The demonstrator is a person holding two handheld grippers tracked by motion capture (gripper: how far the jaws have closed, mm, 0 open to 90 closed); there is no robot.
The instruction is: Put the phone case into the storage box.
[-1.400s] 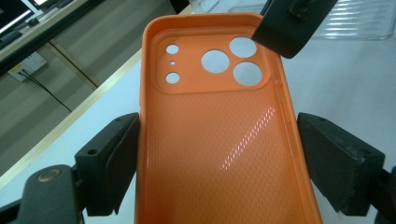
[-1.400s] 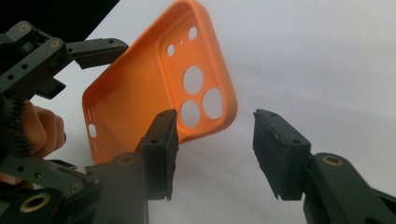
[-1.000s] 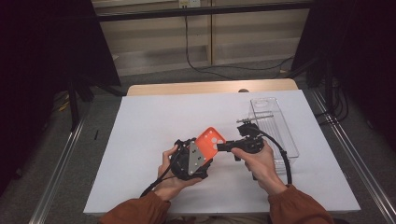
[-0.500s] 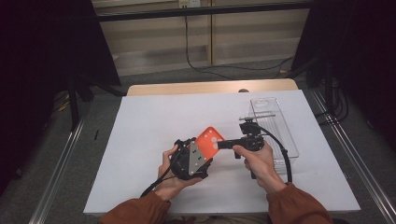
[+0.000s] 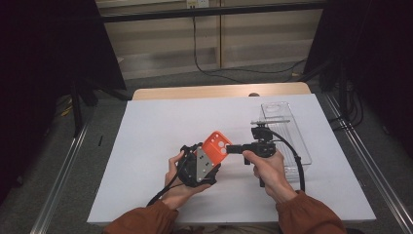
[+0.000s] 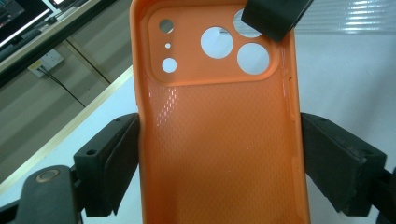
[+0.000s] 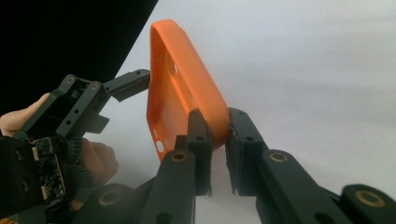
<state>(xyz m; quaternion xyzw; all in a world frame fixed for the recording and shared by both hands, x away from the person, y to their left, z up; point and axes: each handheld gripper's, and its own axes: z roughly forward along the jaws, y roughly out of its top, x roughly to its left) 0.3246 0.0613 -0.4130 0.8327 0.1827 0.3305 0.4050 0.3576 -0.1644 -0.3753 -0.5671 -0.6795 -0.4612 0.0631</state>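
An orange phone case [image 5: 216, 146] is held up above the white table [image 5: 160, 126], between both grippers. My left gripper [image 5: 210, 158] is shut on it, and in the left gripper view its jaws press the case's [image 6: 219, 140] two long sides. The hollow inside and the camera holes face that camera. My right gripper [image 5: 230, 148] is shut on the case's camera-end corner. In the right gripper view its fingertips [image 7: 198, 126] pinch the case's rim [image 7: 187, 88]. The right gripper's jaw tip [image 6: 275, 18] shows at the case's top corner, and the left gripper [image 7: 126, 84] shows at the left.
A clear plastic tray [image 5: 292, 141] lies on the table just right of my right hand, with a thin rod-like piece [image 5: 270, 122] across its far part. A bare strip of wooden tabletop [image 5: 219, 91] runs along the far edge. Metal rails flank the table.
My right hand has crept slightly up and left with its gripper. The case stays held by both grippers in nearly the same place.
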